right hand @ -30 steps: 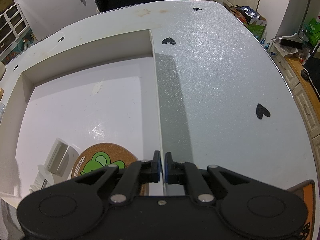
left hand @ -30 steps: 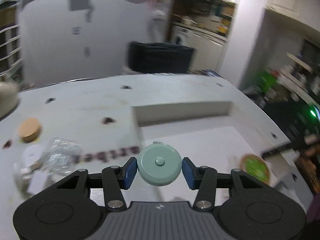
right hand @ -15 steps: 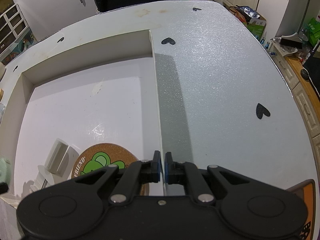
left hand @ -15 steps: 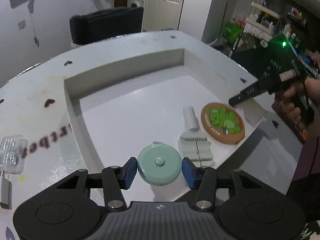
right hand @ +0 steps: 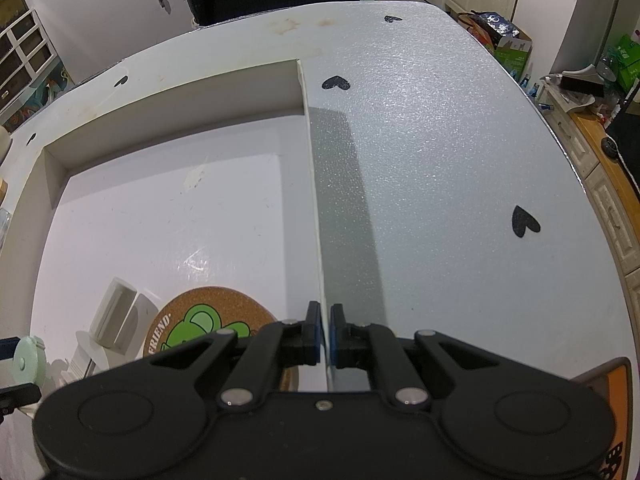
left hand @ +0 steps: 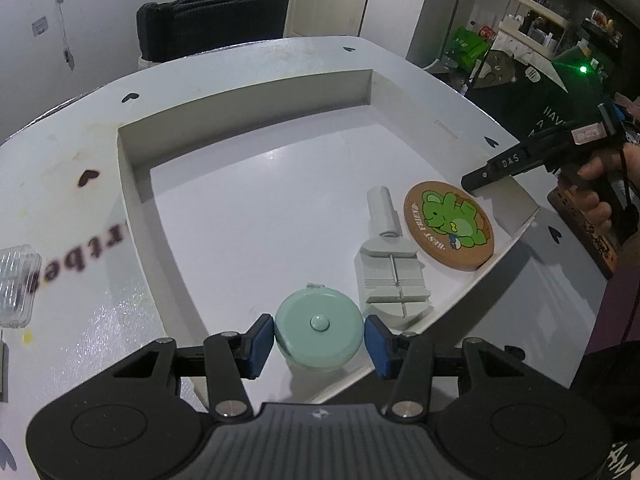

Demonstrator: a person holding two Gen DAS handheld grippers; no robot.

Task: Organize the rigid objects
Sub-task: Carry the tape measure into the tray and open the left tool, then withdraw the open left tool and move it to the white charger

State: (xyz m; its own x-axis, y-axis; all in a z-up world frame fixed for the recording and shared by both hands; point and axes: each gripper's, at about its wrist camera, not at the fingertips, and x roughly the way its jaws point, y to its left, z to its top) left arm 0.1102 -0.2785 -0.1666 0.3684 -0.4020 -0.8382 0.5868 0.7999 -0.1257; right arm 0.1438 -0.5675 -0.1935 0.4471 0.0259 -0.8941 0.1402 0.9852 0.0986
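White tabletop (right hand: 440,152) dotted with black hearts carries a shallow white tray (left hand: 248,92). Its right wall sits pinched between the nearly shut jaws of the right gripper (right hand: 325,334), apparently to steady the tray. A mint tape measure (left hand: 319,328) is clamped at mid-width in the left gripper (left hand: 319,340), low over the tray's near corner beside a grey tool (left hand: 390,276) and a cork coaster (left hand: 448,230), probably for setting down there.

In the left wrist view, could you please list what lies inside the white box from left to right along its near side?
Mint round tape measure held in the left gripper → white slotted tool → cork coaster with the green animal → tip of the right gripper at the box wall.
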